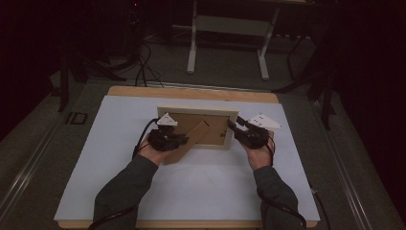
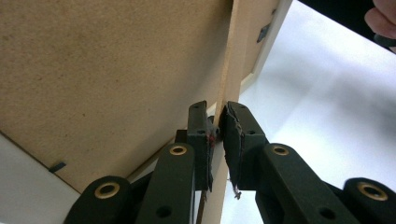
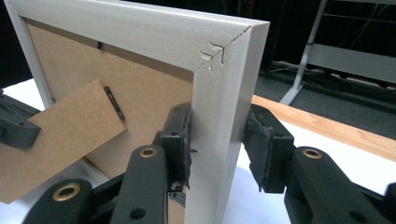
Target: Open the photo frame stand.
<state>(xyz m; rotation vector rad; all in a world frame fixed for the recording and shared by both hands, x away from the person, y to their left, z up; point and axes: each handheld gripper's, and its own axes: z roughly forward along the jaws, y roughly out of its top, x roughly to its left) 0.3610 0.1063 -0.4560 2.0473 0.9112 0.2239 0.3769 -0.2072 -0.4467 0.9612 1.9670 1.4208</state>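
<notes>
White table cover [image 1: 119, 191] bears an upright picture frame [image 1: 197, 111]; the right gripper [image 1: 238, 128] clamps its side rail, the left gripper [image 1: 178, 140] pinches the swung-out easel stand [image 1: 189, 141], apparently not yet set.

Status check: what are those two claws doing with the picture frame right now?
Left gripper clamped on easel stand. Right gripper clamped on picture frame edge. Nothing in the way.

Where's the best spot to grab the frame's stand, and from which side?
Grip the stand at its free lower end, fingers across its thin edge, coming from the person's side behind the frame. It is a flat board swung out from the back, hinged higher up, so that end is clear.
</notes>
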